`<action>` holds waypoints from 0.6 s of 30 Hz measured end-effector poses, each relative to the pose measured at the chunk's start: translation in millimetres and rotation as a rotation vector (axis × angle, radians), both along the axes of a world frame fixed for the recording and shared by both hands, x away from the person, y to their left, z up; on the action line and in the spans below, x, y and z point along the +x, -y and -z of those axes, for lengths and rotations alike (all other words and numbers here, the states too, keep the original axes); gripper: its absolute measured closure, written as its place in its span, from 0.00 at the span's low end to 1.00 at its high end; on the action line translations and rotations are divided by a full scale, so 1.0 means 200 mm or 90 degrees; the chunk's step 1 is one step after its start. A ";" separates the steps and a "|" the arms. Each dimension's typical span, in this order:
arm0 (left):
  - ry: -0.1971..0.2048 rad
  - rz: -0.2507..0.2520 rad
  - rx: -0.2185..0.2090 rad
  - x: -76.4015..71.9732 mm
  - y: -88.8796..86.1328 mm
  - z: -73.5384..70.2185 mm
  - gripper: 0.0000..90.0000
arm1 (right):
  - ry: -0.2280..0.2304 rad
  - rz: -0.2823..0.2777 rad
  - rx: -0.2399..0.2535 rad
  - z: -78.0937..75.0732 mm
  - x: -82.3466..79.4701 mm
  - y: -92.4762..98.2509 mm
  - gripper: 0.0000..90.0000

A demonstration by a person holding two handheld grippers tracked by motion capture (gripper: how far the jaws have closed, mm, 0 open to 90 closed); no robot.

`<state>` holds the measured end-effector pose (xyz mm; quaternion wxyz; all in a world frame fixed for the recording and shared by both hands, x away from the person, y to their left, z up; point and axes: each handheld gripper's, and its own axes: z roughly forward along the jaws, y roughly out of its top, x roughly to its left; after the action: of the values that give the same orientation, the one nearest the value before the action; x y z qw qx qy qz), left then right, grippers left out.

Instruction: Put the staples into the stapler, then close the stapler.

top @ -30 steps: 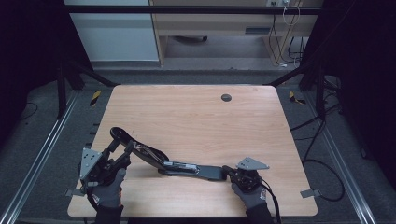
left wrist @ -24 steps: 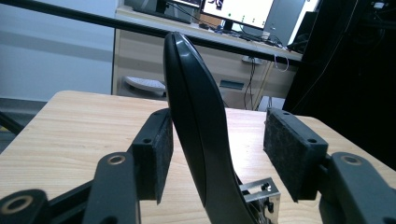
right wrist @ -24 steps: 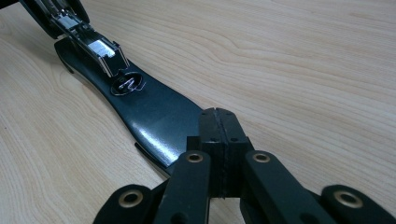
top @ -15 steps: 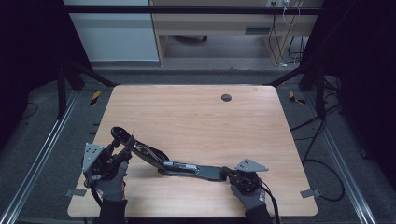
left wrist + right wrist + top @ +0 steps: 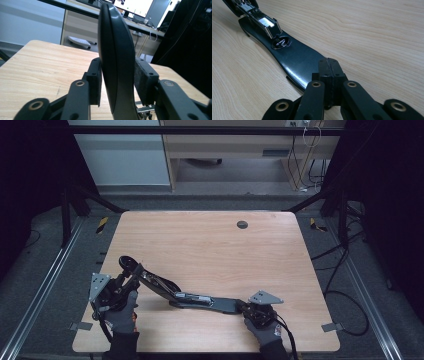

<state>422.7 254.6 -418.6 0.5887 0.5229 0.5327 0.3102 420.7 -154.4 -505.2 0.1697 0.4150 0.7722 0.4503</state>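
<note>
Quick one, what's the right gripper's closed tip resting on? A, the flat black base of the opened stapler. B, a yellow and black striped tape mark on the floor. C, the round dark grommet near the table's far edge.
A: in the right gripper view the right gripper has its jaws together, tip on the flat black base of the opened stapler, on the wooden table.

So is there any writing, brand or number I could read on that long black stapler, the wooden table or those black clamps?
None can be read.
Long black stapler: no lettering visible on its glossy body or metal parts.
Light wooden table: bare wood grain, no label.
Bright screen behind the table: dark marks, too blurred to read.
Left gripper and right gripper: plain black jaws, no markings.
</note>
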 end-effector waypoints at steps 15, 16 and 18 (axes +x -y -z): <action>-0.012 -0.011 -0.034 0.00 0.00 0.00 0.74 | 0.006 -0.002 -0.003 0.00 -0.01 -0.04 1.00; -0.013 -0.010 -0.035 0.00 0.00 0.00 0.74 | 0.006 -0.003 -0.001 0.00 -0.01 -0.04 1.00; -0.013 -0.009 -0.035 0.00 0.00 0.00 0.74 | 0.002 -0.002 0.000 0.00 -0.01 -0.04 1.00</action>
<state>423.3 254.6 -418.1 0.5952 0.5058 0.5508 0.2942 419.1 -145.5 -505.9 0.1702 0.4132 0.7726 0.4509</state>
